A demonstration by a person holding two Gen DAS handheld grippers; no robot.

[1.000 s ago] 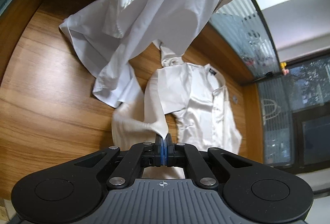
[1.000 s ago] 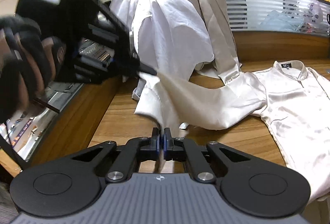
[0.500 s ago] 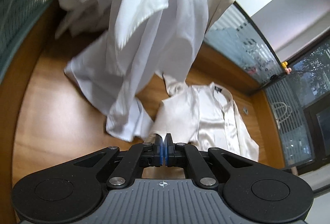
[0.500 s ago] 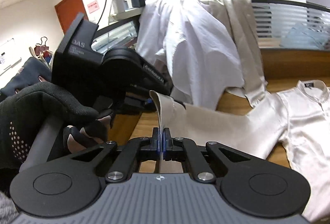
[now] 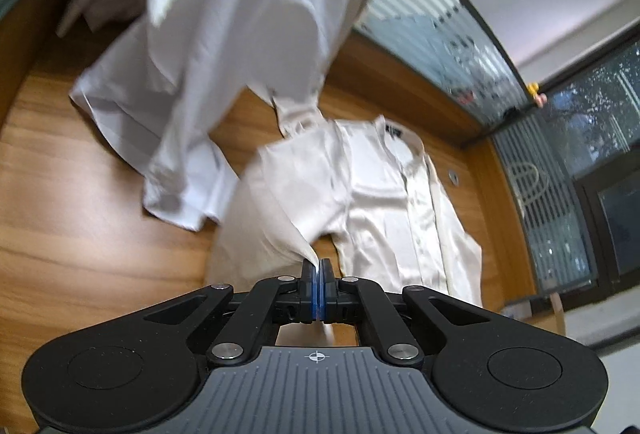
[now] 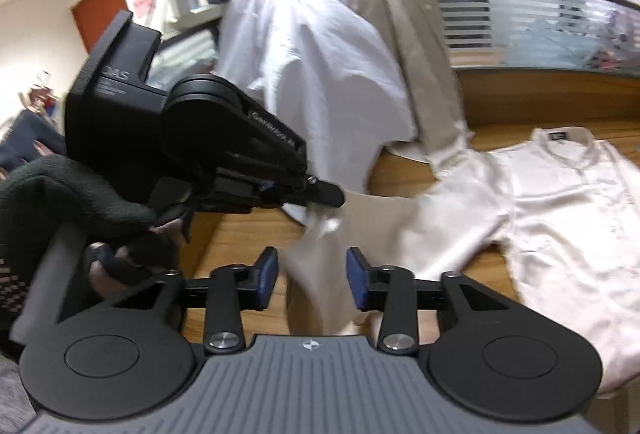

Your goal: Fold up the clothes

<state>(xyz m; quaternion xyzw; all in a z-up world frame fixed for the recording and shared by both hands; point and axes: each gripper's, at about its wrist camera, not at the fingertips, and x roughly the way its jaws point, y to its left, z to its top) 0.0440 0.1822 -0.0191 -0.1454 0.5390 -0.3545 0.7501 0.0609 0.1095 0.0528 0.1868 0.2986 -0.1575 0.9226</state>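
Observation:
A cream satin shirt (image 5: 392, 194) lies front-up on the wooden desk (image 5: 72, 218), collar toward the far side. My left gripper (image 5: 317, 270) is shut on the end of its sleeve (image 5: 280, 218) and holds it lifted above the desk. In the right wrist view the same shirt (image 6: 560, 218) spreads to the right, and the left gripper (image 6: 328, 196) pinches the sleeve cuff (image 6: 324, 222). My right gripper (image 6: 312, 270) is open, its blue pads on either side of the hanging sleeve cloth without closing on it.
A white shirt (image 5: 224, 46) and a beige garment (image 6: 424, 46) hang draped over the desk partition, trailing onto the desk. A gloved hand (image 6: 60, 202) holds the left gripper. A glass screen (image 6: 540, 30) borders the desk's far side.
My right gripper has opened and let go of the sleeve; half a second ago it was shut on it. The left gripper keeps its hold and the sleeve end has swung rightward.

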